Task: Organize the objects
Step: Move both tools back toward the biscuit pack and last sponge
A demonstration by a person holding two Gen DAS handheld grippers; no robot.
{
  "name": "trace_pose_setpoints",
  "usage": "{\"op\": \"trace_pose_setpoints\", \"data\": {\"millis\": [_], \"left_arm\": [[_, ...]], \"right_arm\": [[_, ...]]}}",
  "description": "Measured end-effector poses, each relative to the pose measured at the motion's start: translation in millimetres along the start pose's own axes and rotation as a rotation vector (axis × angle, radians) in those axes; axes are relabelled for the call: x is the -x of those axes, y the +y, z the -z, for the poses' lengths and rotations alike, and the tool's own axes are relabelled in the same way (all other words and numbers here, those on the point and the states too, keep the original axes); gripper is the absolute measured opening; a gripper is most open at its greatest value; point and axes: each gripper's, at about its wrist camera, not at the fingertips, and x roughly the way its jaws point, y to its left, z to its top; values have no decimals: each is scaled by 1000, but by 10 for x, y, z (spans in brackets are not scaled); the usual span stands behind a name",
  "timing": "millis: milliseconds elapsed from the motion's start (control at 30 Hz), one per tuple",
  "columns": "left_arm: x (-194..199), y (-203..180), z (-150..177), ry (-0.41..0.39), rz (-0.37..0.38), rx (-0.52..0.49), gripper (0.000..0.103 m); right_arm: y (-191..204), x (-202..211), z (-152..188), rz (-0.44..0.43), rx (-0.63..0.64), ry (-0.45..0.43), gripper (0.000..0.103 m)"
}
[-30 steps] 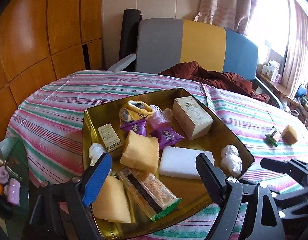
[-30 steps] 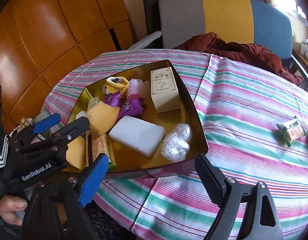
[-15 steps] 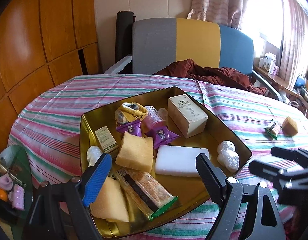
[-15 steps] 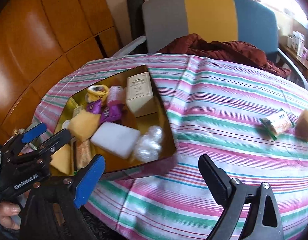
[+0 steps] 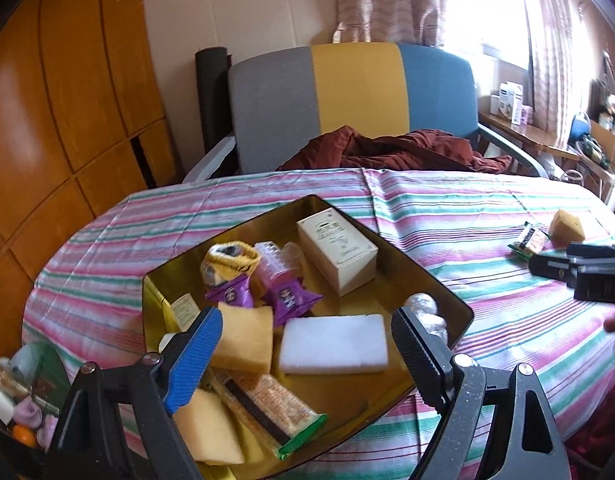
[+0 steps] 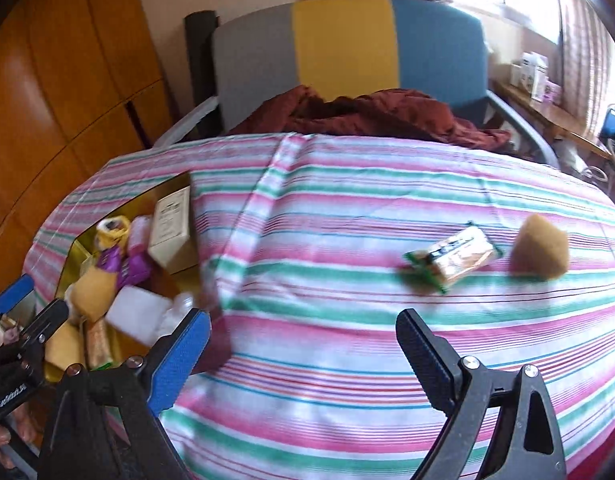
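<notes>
While both tools hang above the striped desk, the scene reads as follows:

Left tool point(image 5: 307, 344): jaws spread wide with nothing between them, hovering over the near edge of the gold tray point(image 5: 435, 280).

Right tool point(image 6: 301, 344): jaws likewise parted and empty, above bare tablecloth on the near side of the desk point(image 6: 347, 380); in the left view its dark body shows at the right edge, near the loose items.

Gold tray: sits on the left part of the desk, its contents crowded together.

Cream box point(image 5: 337, 254): lying at the far right of the tray.

White block point(image 5: 333, 344): flat in the tray's middle, just right of a yellow sponge point(image 5: 243, 338).

Second yellow sponge point(image 5: 209, 428): at the tray's near corner, beside a long snack bar in a green-edged wrapper point(image 5: 267, 410).

Purple packets point(image 5: 263, 294): two, side by side, near the middle, with a pink ridged cup point(image 5: 271, 264) and a yellow-and-black item point(image 5: 227, 264) behind them.

Clear wrapped balls point(image 5: 423, 312): against the tray's right wall.

Small snack packet point(image 6: 451, 258): loose on the tablecloth at the right, well apart from the tray.

Loose tan sponge point(image 6: 541, 248): just right of that packet, on the cloth.

Chair point(image 5: 355, 104): grey, yellow and blue, beyond the desk, with a dark red cloth point(image 5: 391, 154) heaped on its seat.
</notes>
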Motion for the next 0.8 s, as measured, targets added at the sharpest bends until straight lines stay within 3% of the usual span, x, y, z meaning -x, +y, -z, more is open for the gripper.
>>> {"op": "trace_pose_setpoints", "data": {"millis": [800], "left_arm": [[-62, -674, -259, -22, 101, -151, 88]], "right_arm": [[-1256, 160, -226, 180, -221, -18, 96]]}}
